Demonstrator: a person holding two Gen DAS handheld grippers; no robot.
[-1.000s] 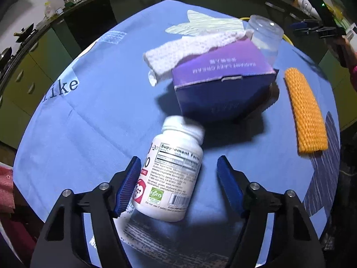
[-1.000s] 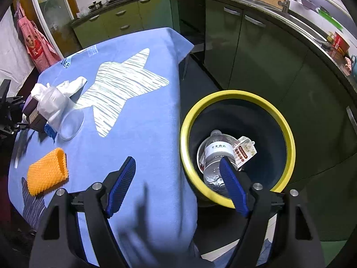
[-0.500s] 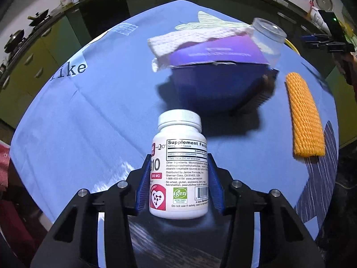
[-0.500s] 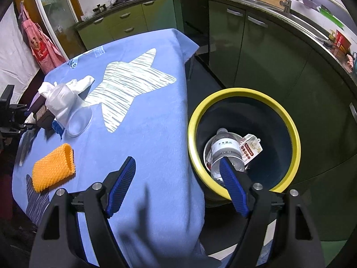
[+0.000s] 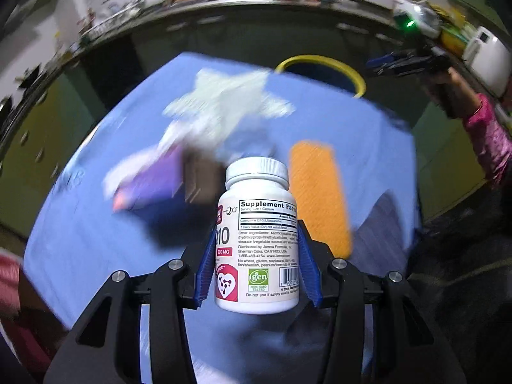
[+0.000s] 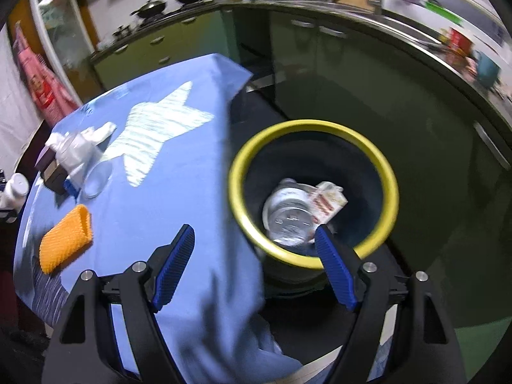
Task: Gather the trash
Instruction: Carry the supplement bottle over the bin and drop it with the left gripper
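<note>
- The left gripper [image 5: 257, 257] clamps a white supplement bottle [image 5: 258, 236] at centre frame, blue pads pressed on both sides, the bottle upright above the blue tablecloth [image 5: 96, 224]
- The right gripper [image 6: 254, 267] is wide apart and holds nothing; low in its frame, over the cloth's edge
- The yellow-rimmed bin [image 6: 392, 188] sits right of centre; a crushed plastic bottle [image 6: 288, 220] and a wrapper [image 6: 326, 203] lie inside
- An orange knitted piece [image 6: 65, 243] lies lower left on the cloth
</note>
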